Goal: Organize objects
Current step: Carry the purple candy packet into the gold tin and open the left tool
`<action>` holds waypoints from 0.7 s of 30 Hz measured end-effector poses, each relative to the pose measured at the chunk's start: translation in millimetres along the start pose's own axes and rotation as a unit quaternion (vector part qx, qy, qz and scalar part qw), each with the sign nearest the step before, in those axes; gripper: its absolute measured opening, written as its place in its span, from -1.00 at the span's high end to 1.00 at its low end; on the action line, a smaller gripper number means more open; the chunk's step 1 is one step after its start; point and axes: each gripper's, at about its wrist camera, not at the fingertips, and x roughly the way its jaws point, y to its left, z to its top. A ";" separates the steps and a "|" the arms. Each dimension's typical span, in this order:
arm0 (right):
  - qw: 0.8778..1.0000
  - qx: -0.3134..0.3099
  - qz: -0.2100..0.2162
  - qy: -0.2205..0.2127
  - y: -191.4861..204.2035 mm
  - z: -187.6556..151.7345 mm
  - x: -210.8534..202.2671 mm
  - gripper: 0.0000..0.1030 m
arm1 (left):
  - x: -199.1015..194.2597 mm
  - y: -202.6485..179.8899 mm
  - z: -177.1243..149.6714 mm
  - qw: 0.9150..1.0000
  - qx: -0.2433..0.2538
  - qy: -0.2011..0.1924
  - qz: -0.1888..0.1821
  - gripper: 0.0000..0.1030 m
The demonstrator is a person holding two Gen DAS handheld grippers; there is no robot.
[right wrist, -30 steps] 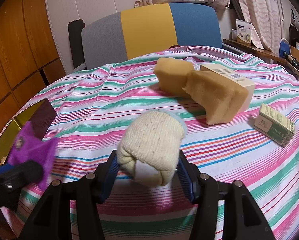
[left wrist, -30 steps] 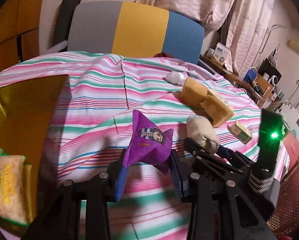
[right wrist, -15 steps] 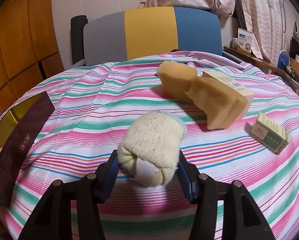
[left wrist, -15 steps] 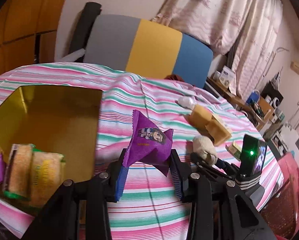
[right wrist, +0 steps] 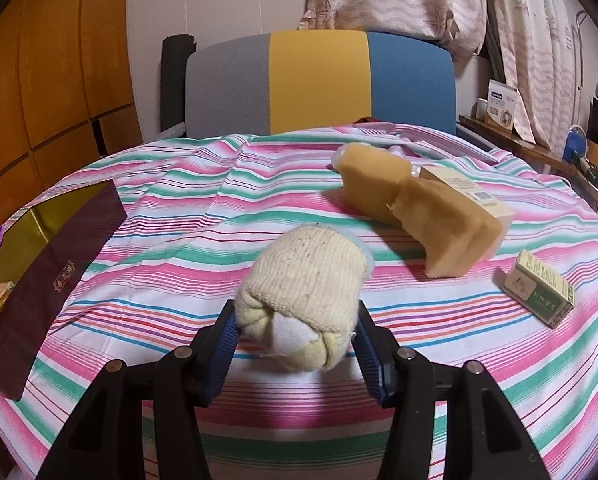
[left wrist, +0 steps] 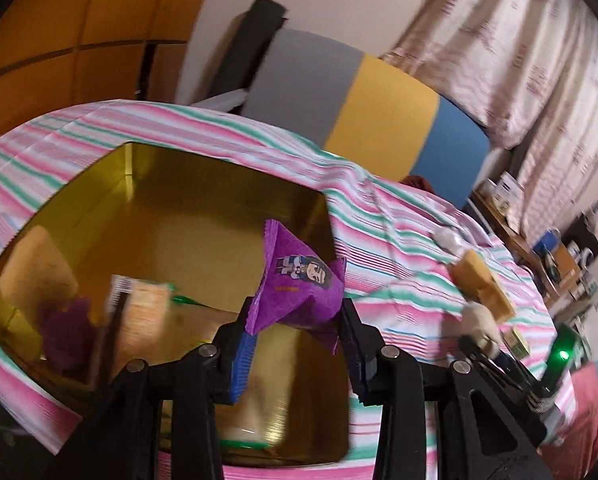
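Note:
My left gripper is shut on a purple snack packet with a cartoon figure, held over the open gold box. Inside the box lie an orange packet and another purple packet, both blurred. My right gripper is shut on a rolled cream sock that sits on the striped tablecloth. The gold box with its dark maroon side shows at the left edge of the right wrist view.
Two tan sponges lean on a pale carton at the back right. A small green box lies at the right. A grey, yellow and blue chair back stands behind the table. Shelves with clutter line the right wall.
My left gripper has swung left with the purple packet, from over the tablecloth to over the gold box, and rolled. The right gripper has stayed on the sock.

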 end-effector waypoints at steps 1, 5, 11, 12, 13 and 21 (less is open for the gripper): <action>1.000 -0.002 0.001 -0.001 1.0 0.1 -0.2 -0.06 | 0.4 7.1 2.5 1.000 -0.006 -0.001 0.006 0.23; 1.000 -0.010 0.001 0.002 4.1 0.7 0.5 -0.06 | 2.7 33.3 11.0 0.999 -0.025 -0.003 0.038 0.23; 1.000 -0.018 0.000 0.000 7.4 0.2 -1.2 -0.06 | 2.0 76.7 22.4 0.995 -0.067 -0.005 0.077 0.23; 1.000 -0.020 -0.001 0.000 8.2 0.3 -1.0 -0.06 | 1.3 82.6 23.9 0.994 -0.074 -0.006 0.082 0.23; 1.000 -0.022 -0.001 0.001 8.7 0.2 -0.8 -0.06 | 0.6 88.4 25.2 0.993 -0.079 -0.007 0.088 0.23; 1.000 -0.026 -0.001 0.007 10.3 0.0 0.5 -0.06 | 3.3 112.2 32.3 0.990 -0.097 -0.008 0.106 0.22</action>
